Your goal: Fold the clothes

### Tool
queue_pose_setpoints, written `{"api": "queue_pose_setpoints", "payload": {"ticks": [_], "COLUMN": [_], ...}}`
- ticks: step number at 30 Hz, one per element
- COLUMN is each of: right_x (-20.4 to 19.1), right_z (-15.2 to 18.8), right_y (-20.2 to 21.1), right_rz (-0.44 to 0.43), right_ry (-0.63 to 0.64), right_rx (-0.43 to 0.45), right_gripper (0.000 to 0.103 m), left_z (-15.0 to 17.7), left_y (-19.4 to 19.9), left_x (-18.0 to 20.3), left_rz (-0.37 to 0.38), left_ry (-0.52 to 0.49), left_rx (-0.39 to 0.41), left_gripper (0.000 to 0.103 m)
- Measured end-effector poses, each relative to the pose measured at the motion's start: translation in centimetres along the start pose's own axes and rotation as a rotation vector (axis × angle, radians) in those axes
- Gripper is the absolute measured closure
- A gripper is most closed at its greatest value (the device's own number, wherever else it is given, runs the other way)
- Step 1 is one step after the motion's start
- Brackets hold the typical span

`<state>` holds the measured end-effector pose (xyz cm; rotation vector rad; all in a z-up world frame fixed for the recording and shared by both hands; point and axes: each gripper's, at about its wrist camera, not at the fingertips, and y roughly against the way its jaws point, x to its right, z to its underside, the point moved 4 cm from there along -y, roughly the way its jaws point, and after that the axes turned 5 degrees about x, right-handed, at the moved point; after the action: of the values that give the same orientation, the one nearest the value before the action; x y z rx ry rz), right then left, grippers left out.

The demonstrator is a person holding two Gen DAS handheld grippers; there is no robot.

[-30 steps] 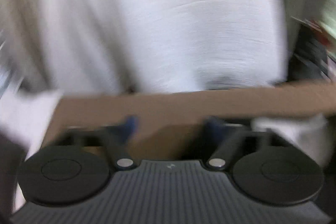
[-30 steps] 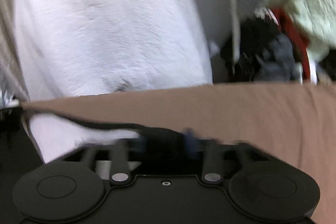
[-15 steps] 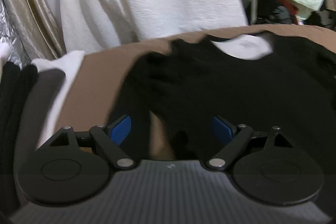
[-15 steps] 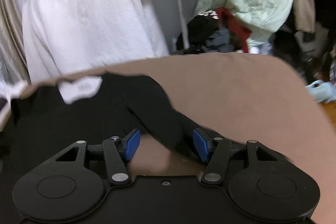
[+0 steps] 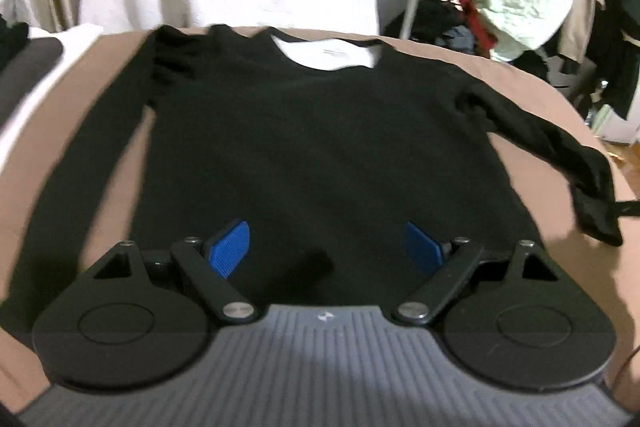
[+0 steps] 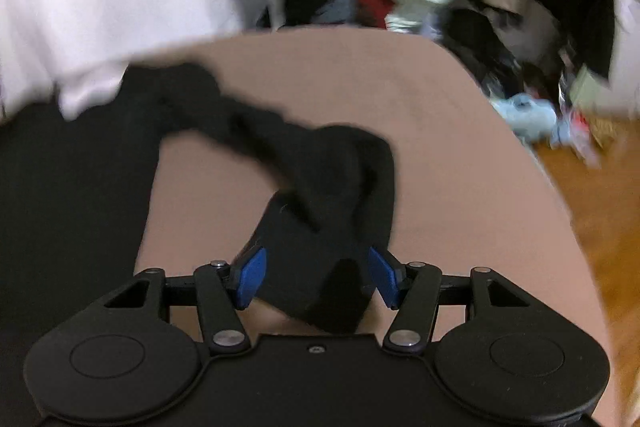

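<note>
now a black long-sleeved top point(image 5: 320, 147) lies spread face up on a brown surface point(image 5: 560, 107), neck away from the viewer. half a second ago it was bunched and closer to the cameras; both grippers have since drawn back, so it looks laid out ready for the first fold.

the left gripper point(image 5: 328, 251), jaws wide and empty, hovers over the hem. the right gripper point(image 6: 314, 277), jaws fairly wide, straddles the twisted cuff of the right sleeve point(image 6: 320, 195) without pinching it; that sleeve probably needs straightening.

a white neck label point(image 5: 328, 53) carries small print, too blurred to read. no other writing shows.
</note>
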<state>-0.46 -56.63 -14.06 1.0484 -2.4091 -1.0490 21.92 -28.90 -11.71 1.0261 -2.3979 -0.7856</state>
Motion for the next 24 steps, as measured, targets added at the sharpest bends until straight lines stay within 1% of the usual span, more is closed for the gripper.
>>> {"api": "queue_pose_setpoints", "payload": {"ticks": [2,4,5,6,7,8,9,10,12,14,17,19,20,21,23,24], "right_x": [-1.6,-2.4,-2.6,-2.6,-2.6,-2.4,-1.9,-1.2,0.7,2.8,6.3,9.4,11.2,12.7,15.9,17.2], "right_z": [0.3,0.9,1.2,1.0,0.6,-0.1,-0.8,-1.7,-3.6,-5.5,-7.8,-7.8,-7.4,-6.9,-5.2,-4.0], "right_y": [-1.2,-3.4,-4.4,-4.8,-5.1,-4.9,-4.4,-3.4,-0.4,3.4,6.9,7.4,6.8,5.8,2.9,1.0], "right_rz": [-0.048,-0.032,-0.013,-0.012,-0.006,0.010,0.014,-0.016,-0.143,-0.323,-0.542,-0.589,-0.546,-0.453,-0.194,-0.134], "right_ry": [0.063,0.121,0.155,0.174,0.188,0.185,0.168,0.120,-0.023,-0.149,-0.310,-0.449,-0.516,-0.570,-0.646,-0.702], "right_rx": [-0.034,-0.096,-0.105,-0.080,-0.057,-0.036,-0.015,0.022,0.106,0.198,0.333,0.390,0.399,0.394,0.341,0.300], "right_gripper": [0.040,0.041,0.041,0.046,0.084,0.094,0.094,0.094,0.094,0.094,0.094,0.094,0.094,0.094,0.094,0.094], "left_z": [0.8,1.5,1.9,2.0,2.0,1.9,1.6,1.2,0.3,-1.1,-3.3,-4.3,-4.8,-5.1,-5.5,-5.5], "left_y": [-0.6,-1.4,-1.8,-2.3,-2.7,-3.0,-3.2,-3.3,-3.4,-3.7,-4.6,-5.5,-5.9,-6.5,-7.9,-8.6], "left_x": [1.0,2.2,2.8,3.4,4.0,4.7,5.5,6.4,8.2,10.2,12.8,14.4,15.2,16.0,17.8,18.7], "left_rz": [0.005,0.017,0.022,0.027,0.031,0.041,0.057,0.076,0.112,0.144,0.172,0.189,0.196,0.198,0.200,0.202], "left_ry": [0.018,0.039,0.049,0.056,0.061,0.062,0.058,0.050,0.032,0.006,-0.021,-0.027,-0.033,-0.048,-0.081,-0.092], "left_rx": [-0.010,-0.021,-0.027,-0.036,-0.046,-0.051,-0.046,-0.036,-0.012,0.022,0.044,0.036,0.033,0.030,0.021,0.010], "left_gripper": [0.018,0.018,0.018,0.018,0.018,0.018,0.018,0.018,0.018,0.018,0.018,0.018,0.018,0.018,0.018,0.018]}}
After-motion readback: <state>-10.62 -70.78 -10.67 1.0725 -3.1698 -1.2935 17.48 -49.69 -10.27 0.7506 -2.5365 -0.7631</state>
